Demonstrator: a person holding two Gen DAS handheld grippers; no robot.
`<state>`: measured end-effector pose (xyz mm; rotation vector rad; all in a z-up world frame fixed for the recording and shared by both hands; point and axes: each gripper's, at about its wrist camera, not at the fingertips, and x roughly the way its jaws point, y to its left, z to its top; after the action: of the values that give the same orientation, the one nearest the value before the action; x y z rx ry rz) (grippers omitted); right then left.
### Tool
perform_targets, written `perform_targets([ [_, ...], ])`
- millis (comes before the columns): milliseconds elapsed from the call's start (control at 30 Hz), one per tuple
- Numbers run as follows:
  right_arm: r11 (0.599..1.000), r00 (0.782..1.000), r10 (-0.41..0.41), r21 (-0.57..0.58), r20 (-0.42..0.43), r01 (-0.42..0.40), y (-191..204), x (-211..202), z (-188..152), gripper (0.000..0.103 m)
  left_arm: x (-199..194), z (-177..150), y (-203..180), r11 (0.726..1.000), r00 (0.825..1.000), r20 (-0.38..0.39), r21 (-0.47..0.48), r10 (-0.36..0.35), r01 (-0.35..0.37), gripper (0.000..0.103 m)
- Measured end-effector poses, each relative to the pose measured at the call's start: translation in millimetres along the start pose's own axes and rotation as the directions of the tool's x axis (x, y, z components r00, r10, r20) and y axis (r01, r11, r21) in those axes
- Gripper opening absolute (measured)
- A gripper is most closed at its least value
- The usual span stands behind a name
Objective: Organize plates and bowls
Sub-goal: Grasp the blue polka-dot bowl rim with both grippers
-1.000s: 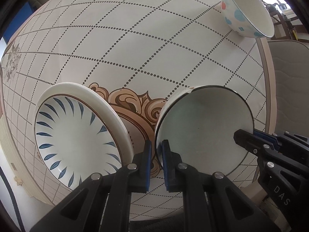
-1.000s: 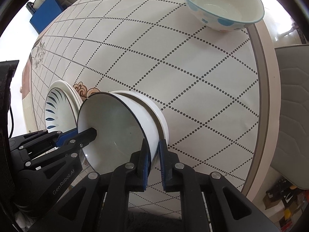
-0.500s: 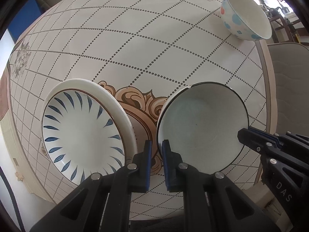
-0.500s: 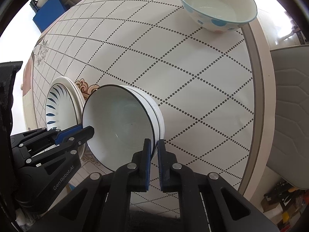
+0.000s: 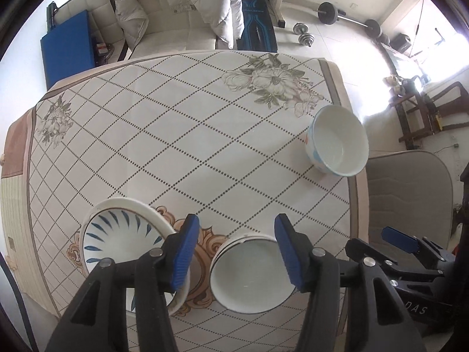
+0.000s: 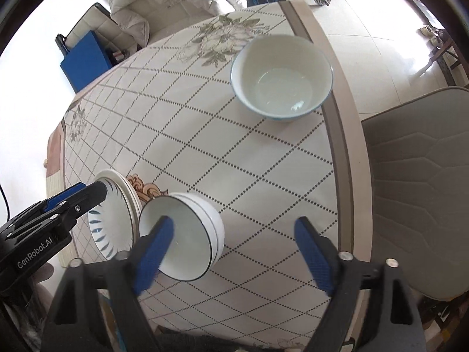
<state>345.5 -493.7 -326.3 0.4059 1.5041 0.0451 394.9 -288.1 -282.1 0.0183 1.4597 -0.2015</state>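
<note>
A stack of white bowls with dark rims (image 5: 249,275) sits on the table near its front edge; it also shows in the right wrist view (image 6: 187,234). A stack of blue-leaf plates (image 5: 123,240) lies to its left, also seen in the right wrist view (image 6: 114,223). A dotted bowl (image 5: 337,140) stands at the far right edge of the table, also in the right wrist view (image 6: 281,76). My left gripper (image 5: 237,252) is open and empty above the bowl stack. My right gripper (image 6: 234,252) is open and empty above the stack's right side.
The table (image 5: 176,135) has a diamond-patterned cloth with flower prints. A grey chair (image 6: 416,193) stands at the right edge. A sofa with a white quilt (image 5: 181,8), a blue mat and gym weights lie beyond the far edge.
Both grippers have let go of the bowl rim and opened wide. They have lifted up and back, and the bowl now rests level on the stack.
</note>
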Motion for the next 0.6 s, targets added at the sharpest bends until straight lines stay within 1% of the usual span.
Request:
perform_targets([
  [33,1.0,1.0,-0.009,0.013,0.009,0.009,-7,-4,6,0.091,1,8,-8,1.0,1.0,-0.003,0.002,-0.02,0.02,0.052],
  [133,0.998,0.999,-0.006,0.069,0.033,0.004,-31,-13,26,0.091,9,31,-34,0.999,0.999,-0.013,0.028,-0.029,0.03,0.052],
  [167,0.996,0.999,-0.012,0.088,0.036,0.008,-39,-14,32,0.091,13,38,-42,0.999,1.0,-0.015,0.037,-0.024,0.024,0.052],
  [233,0.992,0.999,-0.024,0.122,0.047,0.018,-54,-16,46,0.091,23,55,-58,0.997,0.999,-0.031,0.063,-0.034,0.036,0.052],
  [333,0.987,0.998,-0.037,0.16,0.047,0.029,-75,-11,68,0.091,42,76,-80,0.994,0.998,-0.058,0.105,-0.018,0.024,0.052],
  [400,0.983,0.999,-0.033,0.181,0.041,0.025,-86,-4,82,0.091,57,86,-92,0.991,0.997,-0.076,0.133,0.006,0.004,0.052],
  [500,0.979,0.999,-0.038,0.202,0.031,0.031,-99,7,99,0.091,78,98,-106,0.986,0.994,-0.107,0.169,0.032,-0.013,0.052],
  [600,0.976,0.999,-0.039,0.215,0.015,0.035,-107,23,113,0.091,96,105,-113,0.982,0.99,-0.135,0.186,0.05,-0.024,0.052],
])
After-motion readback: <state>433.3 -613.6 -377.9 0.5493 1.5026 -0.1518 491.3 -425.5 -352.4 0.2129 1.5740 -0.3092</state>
